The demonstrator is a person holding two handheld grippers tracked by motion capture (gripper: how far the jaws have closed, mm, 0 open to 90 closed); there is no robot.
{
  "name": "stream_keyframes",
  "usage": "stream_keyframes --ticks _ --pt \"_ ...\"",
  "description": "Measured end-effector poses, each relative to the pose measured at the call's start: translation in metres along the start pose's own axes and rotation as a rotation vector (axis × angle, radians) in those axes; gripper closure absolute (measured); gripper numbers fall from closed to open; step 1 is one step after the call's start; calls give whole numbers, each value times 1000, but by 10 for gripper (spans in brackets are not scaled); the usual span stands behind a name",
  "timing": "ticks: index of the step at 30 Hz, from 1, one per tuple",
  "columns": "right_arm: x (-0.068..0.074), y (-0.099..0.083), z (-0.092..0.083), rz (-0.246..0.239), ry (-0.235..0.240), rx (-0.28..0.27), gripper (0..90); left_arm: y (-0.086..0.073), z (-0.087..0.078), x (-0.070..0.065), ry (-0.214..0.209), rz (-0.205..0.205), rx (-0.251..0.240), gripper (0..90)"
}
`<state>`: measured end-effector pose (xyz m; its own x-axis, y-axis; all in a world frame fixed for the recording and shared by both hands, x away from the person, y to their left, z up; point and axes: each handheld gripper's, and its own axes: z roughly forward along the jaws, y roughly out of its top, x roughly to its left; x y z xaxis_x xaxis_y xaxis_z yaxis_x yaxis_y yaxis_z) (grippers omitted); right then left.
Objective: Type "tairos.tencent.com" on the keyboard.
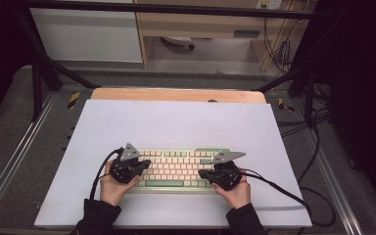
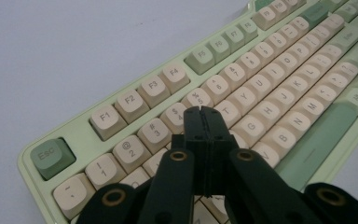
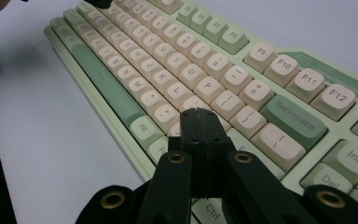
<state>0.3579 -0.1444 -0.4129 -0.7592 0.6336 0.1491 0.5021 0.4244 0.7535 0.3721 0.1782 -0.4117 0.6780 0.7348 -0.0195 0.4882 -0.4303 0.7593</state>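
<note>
Black sleeves and two hands come in from the bottom edge of the high view, each hand wrapped around a gripper over a pale green keyboard (image 1: pixel 176 169) with cream keys. That keyboard lies on a white sheet (image 1: pixel 176 122) spread over the table, near the person's side and roughly centred between the sheet's left and right edges.

Over the keyboard's left end hangs the left gripper (image 2: pixel 204 114), its two jaws pressed flat against each other with nothing between them. In the left gripper view the closed tip sits above the number row, about where the 4 and 5 keys meet the row below; whether it actually touches a keycap is hard to judge from this angle. The green Esc key (image 2: pixel 52 156) lies off to the left of the tip in that view.

Over the right end is the right gripper (image 3: pixel 199 114), its jaws likewise closed together and empty. Its tip stands above the keys just below the green Backspace key (image 3: pixel 292 121), close to the right end of the letter rows.
</note>
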Motion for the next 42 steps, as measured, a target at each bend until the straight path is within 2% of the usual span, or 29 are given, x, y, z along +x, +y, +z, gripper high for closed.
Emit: stream_keyframes --ticks 8,28,42 --pt "0 0 0 3 1 2 900 -3 9 3 8 -4 10 900" --pt "0 0 1 3 1 2 900 -8 16 3 3 0 21 900" --pt "0 1 -3 -5 2 -8 900 -10 0 0 -10 8 -8 900"
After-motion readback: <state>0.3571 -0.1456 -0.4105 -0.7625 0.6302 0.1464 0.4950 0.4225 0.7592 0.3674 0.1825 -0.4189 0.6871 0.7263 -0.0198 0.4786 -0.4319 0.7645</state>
